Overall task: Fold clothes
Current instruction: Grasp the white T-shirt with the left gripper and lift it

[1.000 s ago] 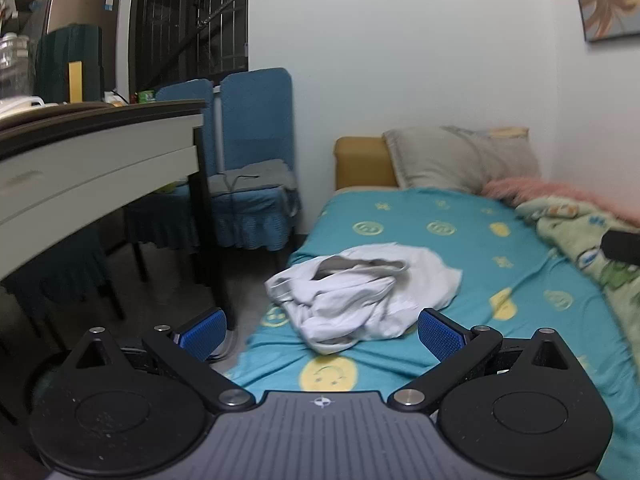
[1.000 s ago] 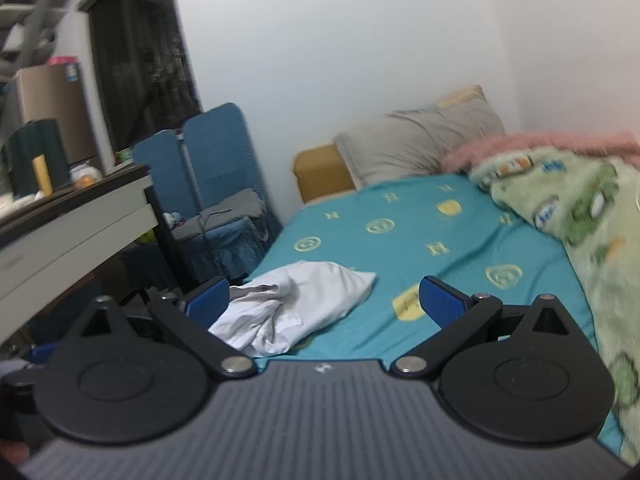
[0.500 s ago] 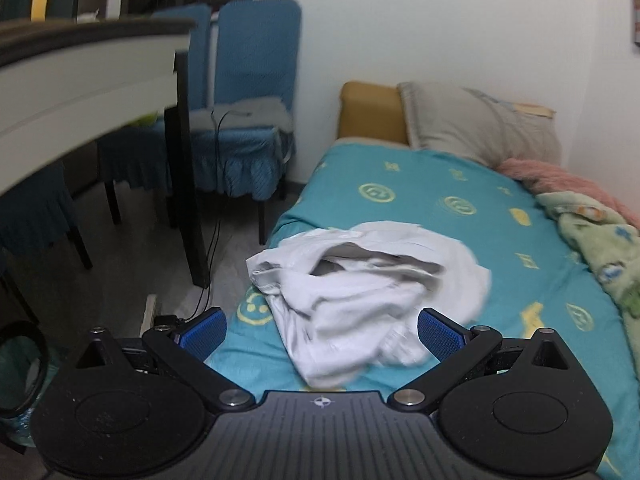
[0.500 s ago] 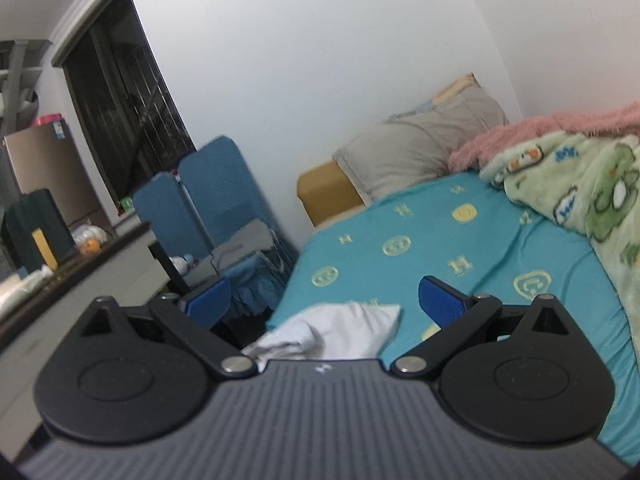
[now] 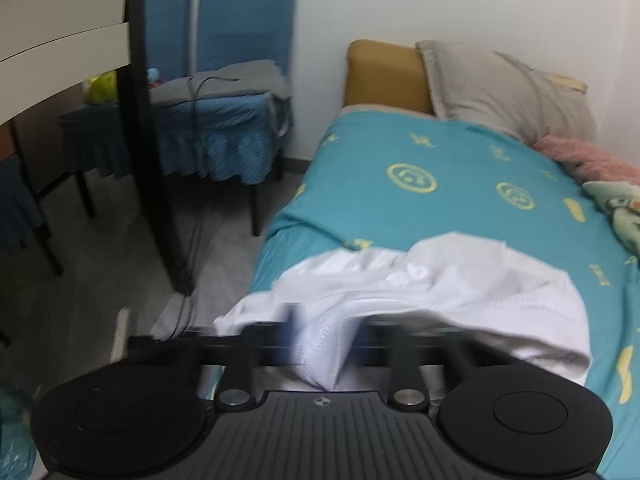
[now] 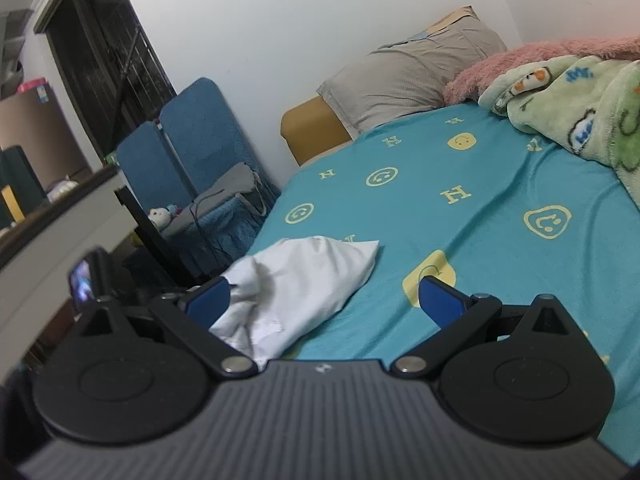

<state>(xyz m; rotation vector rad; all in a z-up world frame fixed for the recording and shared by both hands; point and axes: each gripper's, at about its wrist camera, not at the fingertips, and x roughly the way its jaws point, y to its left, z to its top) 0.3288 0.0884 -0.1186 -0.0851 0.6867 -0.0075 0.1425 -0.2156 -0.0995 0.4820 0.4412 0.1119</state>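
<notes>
A crumpled white garment lies at the near left corner of the bed with the teal smiley sheet. My left gripper is shut on a fold of the garment's near edge; the fingers are motion-blurred. In the right wrist view the white garment lies just ahead and left. My right gripper is open and empty, its left pad against the cloth's edge, its right pad over the bare sheet. The left gripper's body shows at the left there.
A grey pillow and a tan headboard stand at the bed's far end. A green and pink blanket is bunched on the right. A desk with a black leg and blue chairs stand left of the bed.
My left gripper moved forward and down to the garment and closed on its near edge. My right gripper dropped closer to the bed, beside the garment, and stayed open.
</notes>
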